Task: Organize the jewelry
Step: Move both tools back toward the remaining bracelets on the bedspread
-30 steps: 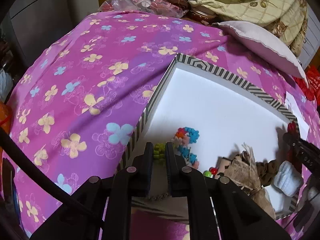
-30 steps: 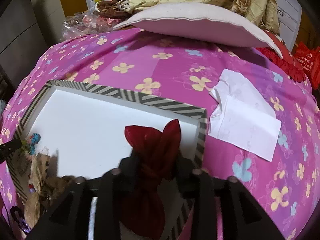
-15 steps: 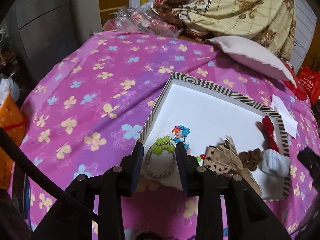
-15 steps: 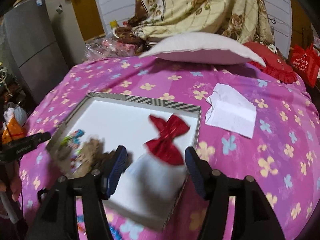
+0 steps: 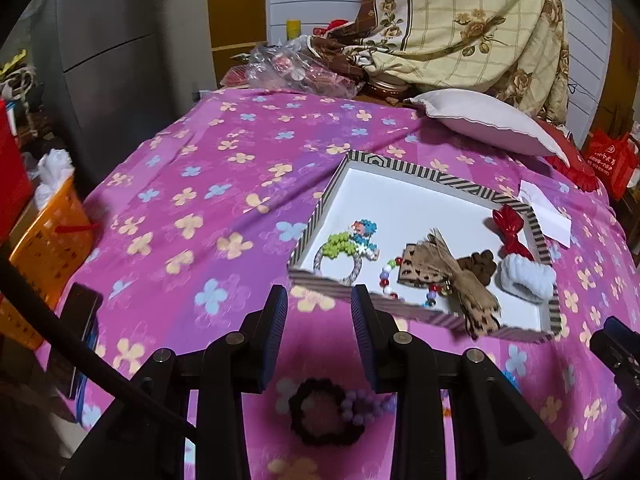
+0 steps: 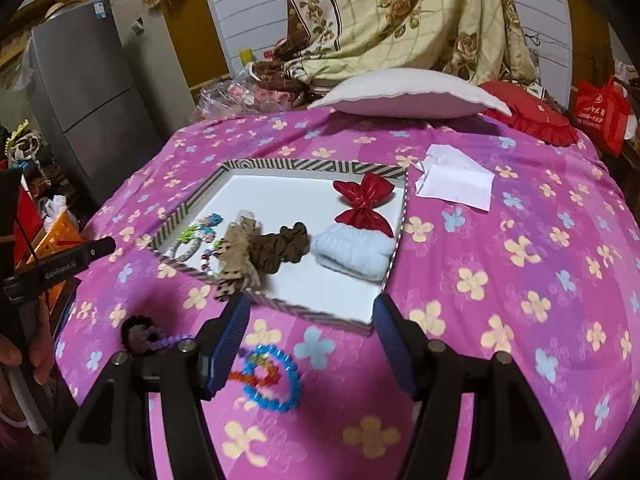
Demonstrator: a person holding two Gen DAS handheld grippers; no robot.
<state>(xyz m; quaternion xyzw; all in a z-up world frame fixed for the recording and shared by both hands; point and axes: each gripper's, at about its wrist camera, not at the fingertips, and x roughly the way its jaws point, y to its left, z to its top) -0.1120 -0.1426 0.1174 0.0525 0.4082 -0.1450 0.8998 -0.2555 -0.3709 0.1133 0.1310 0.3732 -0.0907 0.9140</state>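
Left gripper (image 5: 319,330): jaws apart, nothing between them, having just been opening; it hangs above the pink floral bedspread (image 5: 192,200), short of the near wall of the striped tray (image 5: 384,162). Just under it, on the bedspread: 1 dark scrunchie (image 5: 320,412) touching a purple bead bracelet (image 5: 362,402).

Right gripper (image 6: 310,326): jaws wide apart and empty, having just been opening; tray's near corner lies directly ahead of its fingertips. Below and slightly left of it on the cloth: 1 blue bead bracelet (image 6: 272,376).

Inside the tray, ahead of both grippers: green-and-blue beaded piece (image 5: 352,240) at the left end; leopard-print bow (image 5: 448,276) overhanging the near wall; brown scrunchie (image 6: 282,246); pale blue scrunchie (image 6: 352,250) touching the red bow (image 6: 362,204) at the right end. White paper (image 6: 454,178) lies beyond the tray's right wall.
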